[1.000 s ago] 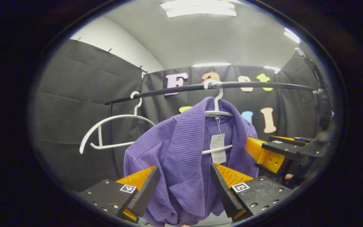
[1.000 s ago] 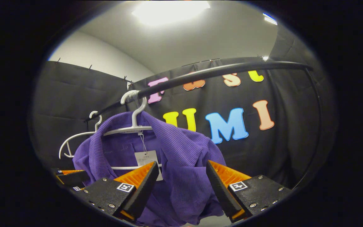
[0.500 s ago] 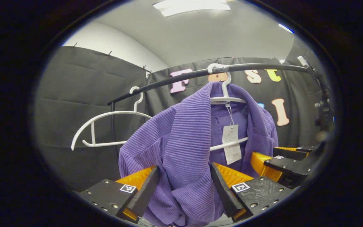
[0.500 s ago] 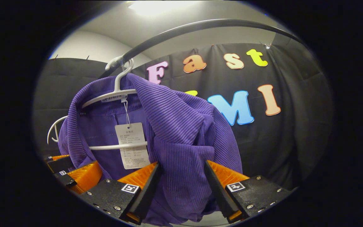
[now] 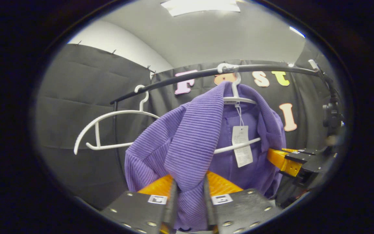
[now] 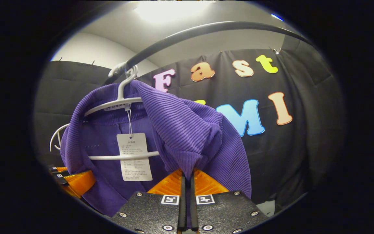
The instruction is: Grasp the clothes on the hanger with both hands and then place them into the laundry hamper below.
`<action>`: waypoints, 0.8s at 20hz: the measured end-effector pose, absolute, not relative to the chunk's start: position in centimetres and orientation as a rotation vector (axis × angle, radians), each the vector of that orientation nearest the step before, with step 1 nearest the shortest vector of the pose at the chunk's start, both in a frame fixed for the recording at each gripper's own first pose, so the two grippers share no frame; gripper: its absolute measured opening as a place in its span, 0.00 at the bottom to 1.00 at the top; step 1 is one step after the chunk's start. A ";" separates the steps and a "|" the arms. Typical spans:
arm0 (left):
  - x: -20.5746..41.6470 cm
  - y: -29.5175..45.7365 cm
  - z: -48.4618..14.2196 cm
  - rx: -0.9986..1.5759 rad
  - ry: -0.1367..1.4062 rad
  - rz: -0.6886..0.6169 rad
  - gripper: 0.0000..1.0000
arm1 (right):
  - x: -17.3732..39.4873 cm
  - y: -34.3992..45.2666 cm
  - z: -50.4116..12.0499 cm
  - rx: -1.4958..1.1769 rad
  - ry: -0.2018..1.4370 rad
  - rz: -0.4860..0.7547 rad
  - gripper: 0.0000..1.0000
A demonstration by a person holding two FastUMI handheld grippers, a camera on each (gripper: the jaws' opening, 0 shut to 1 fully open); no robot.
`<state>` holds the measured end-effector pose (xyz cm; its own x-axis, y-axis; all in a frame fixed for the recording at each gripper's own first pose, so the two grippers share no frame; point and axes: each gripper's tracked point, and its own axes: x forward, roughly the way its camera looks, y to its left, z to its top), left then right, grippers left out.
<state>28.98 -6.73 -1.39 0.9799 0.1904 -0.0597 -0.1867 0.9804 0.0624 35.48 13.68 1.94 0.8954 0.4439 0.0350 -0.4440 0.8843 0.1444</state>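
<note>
Purple ribbed knit garment (image 5: 187,139) hangs on a white plastic hanger (image 5: 239,99) hooked over the black rail (image 5: 271,69), directly ahead of and above both my tools, its folds running down from the hook toward my fingers. My left gripper (image 5: 189,203) is clenched on the garment's left shoulder fold, and my right gripper (image 6: 187,201) is pinched tight on the right shoulder fold, both about equally near. I judge the cloth must lift up and off the hanger ends before going down; the hamper lies below, out of sight. I count one garment, one paper tag (image 6: 134,156), two hangers, the second white hanger (image 5: 109,130) bare, and one rail
</note>
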 end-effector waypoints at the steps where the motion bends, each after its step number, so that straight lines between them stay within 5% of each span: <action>1: 28.9 -6.8 -1.2 0.065 0.059 0.183 0.13 | 35.5 12.8 2.8 0.150 -0.047 0.442 0.04; 2: 29.1 -7.4 -1.3 0.071 0.058 0.155 0.06 | 35.6 12.0 3.8 0.141 -0.093 0.420 0.04; 11: 25.7 -5.3 5.1 0.140 -0.059 0.155 0.10 | 35.8 7.7 11.8 0.067 -0.343 0.302 0.04; 12: 25.4 -4.9 5.9 0.146 -0.073 0.161 0.02 | 35.8 7.4 12.5 0.056 -0.364 0.295 0.04; 16: 24.9 -3.3 8.2 0.138 -0.097 0.170 0.11 | 36.7 6.8 14.0 0.016 -0.405 0.273 0.02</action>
<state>24.86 -3.32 8.22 0.9809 0.1617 0.1081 -0.1750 0.9761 0.1285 36.67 6.83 13.97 0.8831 0.2589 0.3914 -0.2654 0.9634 -0.0385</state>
